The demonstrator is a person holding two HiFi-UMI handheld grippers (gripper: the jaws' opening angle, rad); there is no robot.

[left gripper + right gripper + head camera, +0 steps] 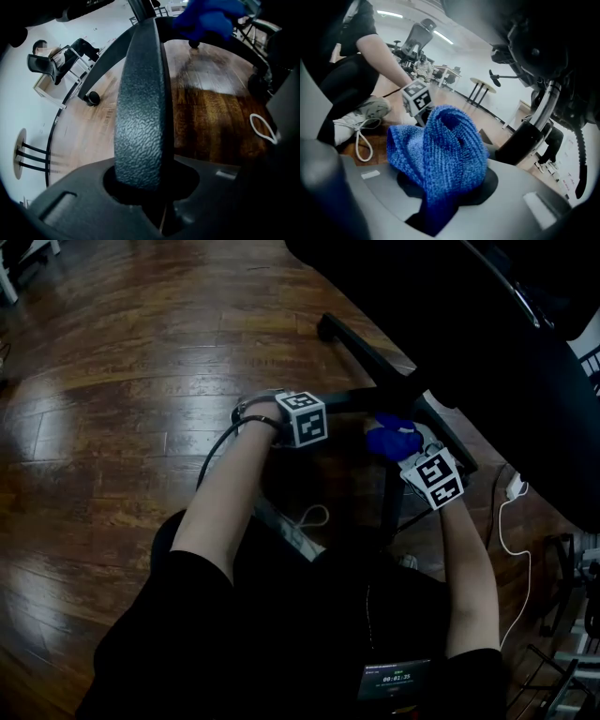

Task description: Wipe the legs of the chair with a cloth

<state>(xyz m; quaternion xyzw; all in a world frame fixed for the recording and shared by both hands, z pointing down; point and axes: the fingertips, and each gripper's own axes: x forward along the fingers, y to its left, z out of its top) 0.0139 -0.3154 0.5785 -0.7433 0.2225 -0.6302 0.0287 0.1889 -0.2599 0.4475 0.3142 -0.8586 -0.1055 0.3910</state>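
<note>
Left gripper [140, 185] clamped round leg [140, 103]. Right gripper [440, 204] clamped on cloth [440, 150] (blue, bunched), at the chair hub, 3 o'clock of left gripper.

The textured dark plastic chair leg [140, 117] sits gripped between the left gripper's [143, 187] jaws and runs on ahead of them, above the brown wooden floor [211, 117]. The blue knitted cloth [440, 150] is pinched between the right gripper's [440, 197] jaws and bulges out ahead. The black chair column [529, 133] stands beyond it, to the right.
</note>
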